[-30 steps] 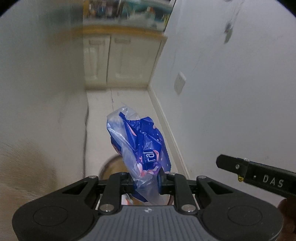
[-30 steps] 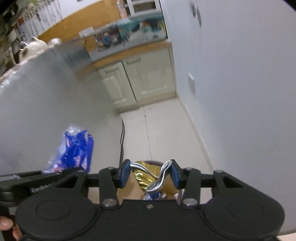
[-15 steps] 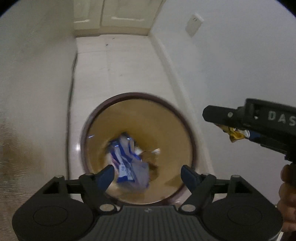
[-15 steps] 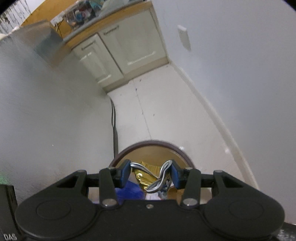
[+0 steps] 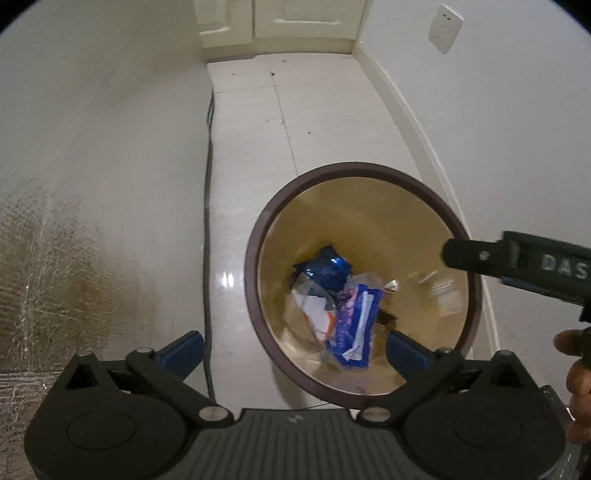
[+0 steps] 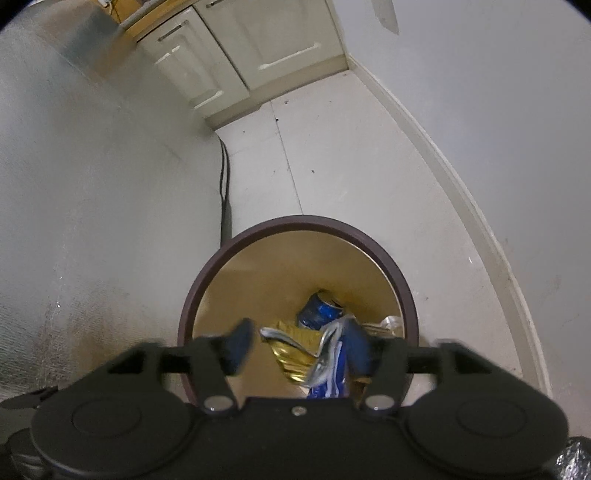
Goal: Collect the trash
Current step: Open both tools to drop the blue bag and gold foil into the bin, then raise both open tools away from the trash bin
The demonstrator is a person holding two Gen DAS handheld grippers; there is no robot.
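Hovering over the round bin [image 5: 255, 236], left gripper [image 5: 293, 349] opening wide, empty; right gripper [image 6: 295, 343] opening, gold wrapper [image 6: 295, 350] between its jaws.

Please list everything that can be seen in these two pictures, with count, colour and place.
bin: one, dark brown rim, tan inside, on the floor by the wall.
blue wrapper: one, blue and white, lying inside the bin.
blue can: one, crushed, at the bin's bottom.
gold wrapper: one, gold and silver, over the bin between the right gripper's fingers.
cable: one, black, along the floor's left edge.
cupboards: pale cream doors at the far end.
wall socket: one, white, on the right wall.
left gripper: black, blue fingers, opening, nothing between them.
right gripper: black, opening, letting the gold wrapper go.
hand: behind the right gripper, at the right edge.
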